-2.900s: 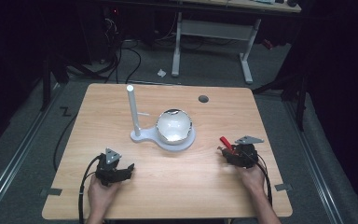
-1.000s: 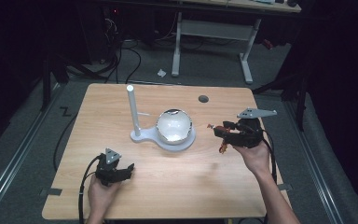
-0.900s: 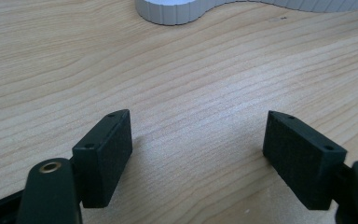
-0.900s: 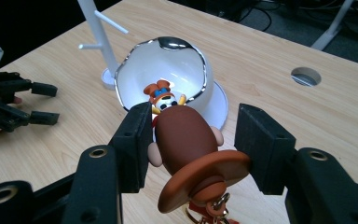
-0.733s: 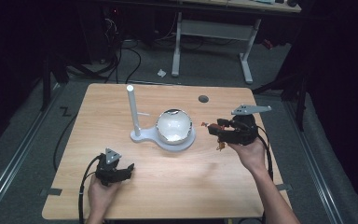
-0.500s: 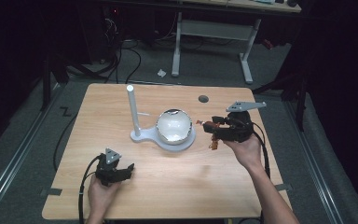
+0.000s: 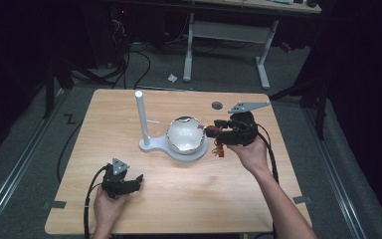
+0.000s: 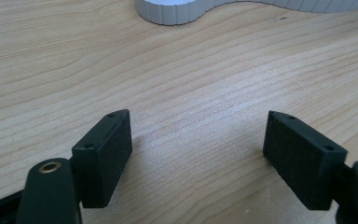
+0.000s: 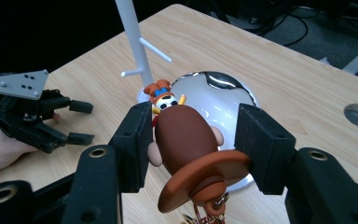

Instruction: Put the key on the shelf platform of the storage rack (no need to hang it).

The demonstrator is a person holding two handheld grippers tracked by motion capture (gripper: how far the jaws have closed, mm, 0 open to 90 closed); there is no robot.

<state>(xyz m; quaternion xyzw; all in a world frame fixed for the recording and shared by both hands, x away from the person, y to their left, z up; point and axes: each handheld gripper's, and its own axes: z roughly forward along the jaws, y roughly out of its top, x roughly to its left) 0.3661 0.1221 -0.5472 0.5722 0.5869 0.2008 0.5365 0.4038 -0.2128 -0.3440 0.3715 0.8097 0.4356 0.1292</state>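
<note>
A brown toy figure (image 9: 184, 135) with a wide hat and a key ring (image 7: 220, 151) under it hangs upside down in my right gripper (image 9: 193, 140), which is shut on its body. That gripper (image 7: 219, 130) hovers at the right rim of a shiny silver bowl (image 7: 185, 134), its jaws pointing left. The bowl (image 9: 219, 98) sits on a white stand (image 7: 151, 145) with an upright pole (image 7: 141, 117) that has two short pegs (image 9: 156, 50). My left gripper (image 7: 137, 180) rests on the table near the front left, open, with only bare wood between its jaws (image 8: 198, 158).
The wooden table (image 7: 238, 189) has a round grey hole (image 7: 217, 105) at the back right. The stand's white base (image 8: 177, 11) lies just ahead of the left gripper. Dark floor, cables and a desk frame (image 7: 229, 35) lie beyond the far edge.
My right gripper has carried the figure up and to the left, from the table's right side to the bowl's rim. The left gripper has stayed put.
</note>
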